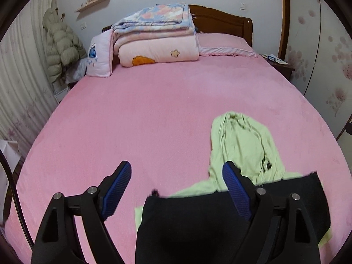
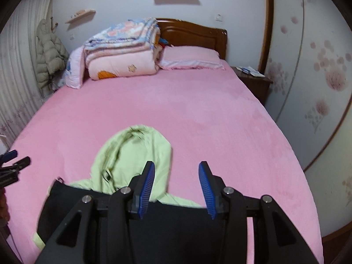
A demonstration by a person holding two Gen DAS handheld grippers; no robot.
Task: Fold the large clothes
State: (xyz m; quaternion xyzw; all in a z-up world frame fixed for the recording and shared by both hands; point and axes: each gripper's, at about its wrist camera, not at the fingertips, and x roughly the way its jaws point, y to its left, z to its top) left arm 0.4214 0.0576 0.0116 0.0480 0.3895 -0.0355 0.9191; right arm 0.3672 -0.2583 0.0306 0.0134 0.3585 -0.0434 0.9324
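Observation:
A light green hooded garment (image 1: 244, 145) lies on the pink bed (image 1: 154, 114), hood pointing toward the headboard. A black cloth (image 1: 198, 224) covers its lower part near the bed's front edge. My left gripper (image 1: 176, 176) is open and empty, above the black cloth's left end. In the right wrist view the green hood (image 2: 134, 154) and black cloth (image 2: 176, 226) show again. My right gripper (image 2: 176, 176) is open and empty, over the black cloth's upper edge, just right of the hood. The left gripper (image 2: 13, 160) shows at that view's left edge.
Folded quilts (image 1: 154, 37) and a pink pillow (image 1: 224, 44) are stacked by the wooden headboard (image 1: 222, 19). A nightstand (image 2: 253, 81) stands right of the bed. A padded coat (image 1: 61, 46) hangs on the left by the curtain. A wardrobe (image 2: 319, 77) lines the right side.

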